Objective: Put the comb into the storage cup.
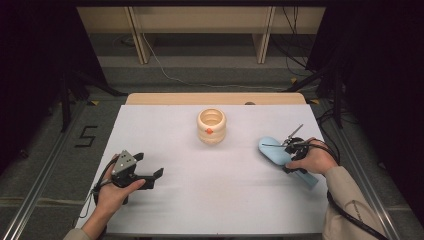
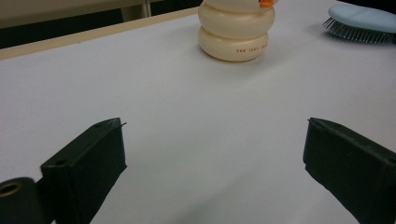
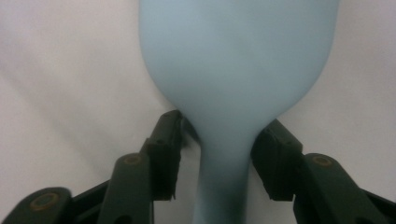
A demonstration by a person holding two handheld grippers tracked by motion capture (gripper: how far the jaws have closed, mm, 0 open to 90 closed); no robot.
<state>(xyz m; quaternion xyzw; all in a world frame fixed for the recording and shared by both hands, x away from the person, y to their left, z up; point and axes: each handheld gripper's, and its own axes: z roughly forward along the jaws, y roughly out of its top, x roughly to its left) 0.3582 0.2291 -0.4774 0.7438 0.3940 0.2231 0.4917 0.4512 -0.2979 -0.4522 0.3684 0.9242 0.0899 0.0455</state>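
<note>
Over brush handle (image 3: 223,177), right tool (image 3: 224,154) straddling.

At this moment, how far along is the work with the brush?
Reach done: the right gripper straddles the blue brush at its neck, pads close beside or just touching. The brush lies on the table, not lifted. The left gripper waits open. The cream holder stands apart.

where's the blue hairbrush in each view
High view: blue hairbrush at right, partly under the right hand.
Left gripper view: its bristled head in the top right corner.
Right gripper view: centre, its neck between the right tool's jaws.
Shared landmark: the white tabletop.
</note>
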